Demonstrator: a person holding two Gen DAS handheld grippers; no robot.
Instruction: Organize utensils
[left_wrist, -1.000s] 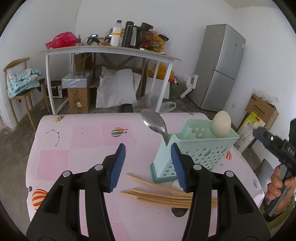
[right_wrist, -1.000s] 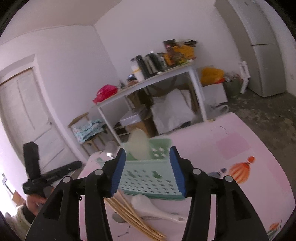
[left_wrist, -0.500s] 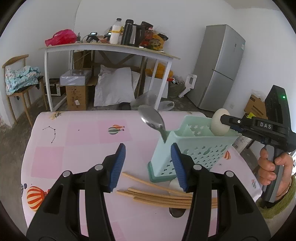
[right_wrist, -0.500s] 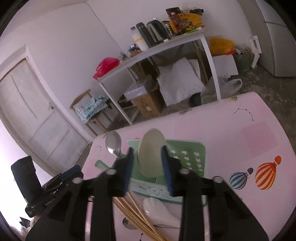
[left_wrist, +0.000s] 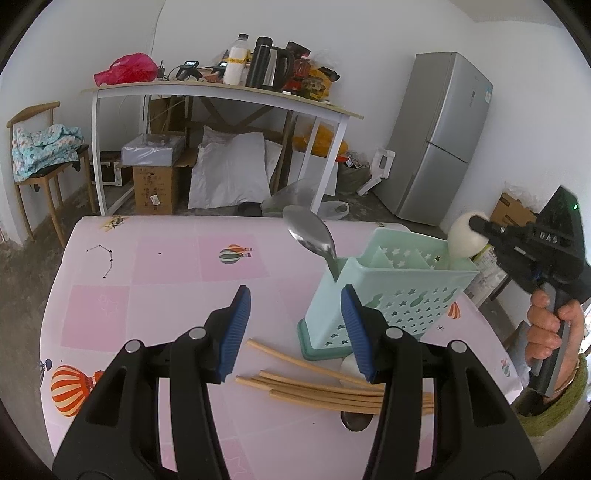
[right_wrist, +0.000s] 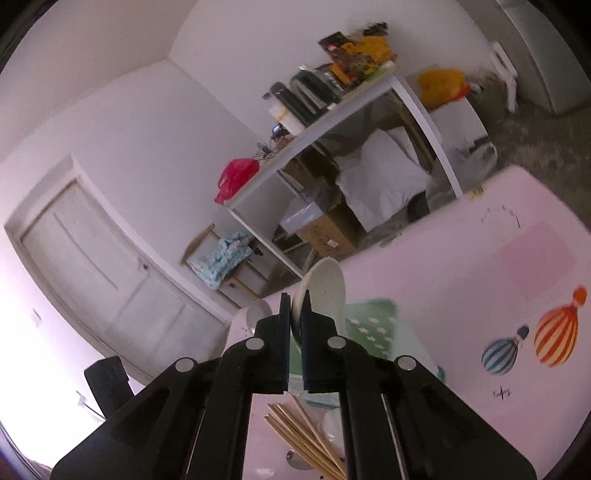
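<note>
A mint-green utensil caddy (left_wrist: 384, 295) is stood on a pink table (left_wrist: 166, 280), toward its right side. A metal spoon (left_wrist: 314, 236) is propped bowl-up in the caddy's left compartment, and a white ceramic spoon (left_wrist: 463, 240) is stood bowl-up at its far right corner. The bowl of that ceramic spoon is pinched edge-on by the right gripper (right_wrist: 294, 321), whose jaws have just been closing and are now clamped on it; the gripper's handle is held by a hand (left_wrist: 550, 325) at the right edge. Wooden chopsticks (left_wrist: 317, 387) are laid loose on the table near the caddy's base, with another white spoon (right_wrist: 332, 424) beside them. The left gripper (left_wrist: 295, 332) is held above the chopsticks, its jaws parted with nothing between the pads.
</note>
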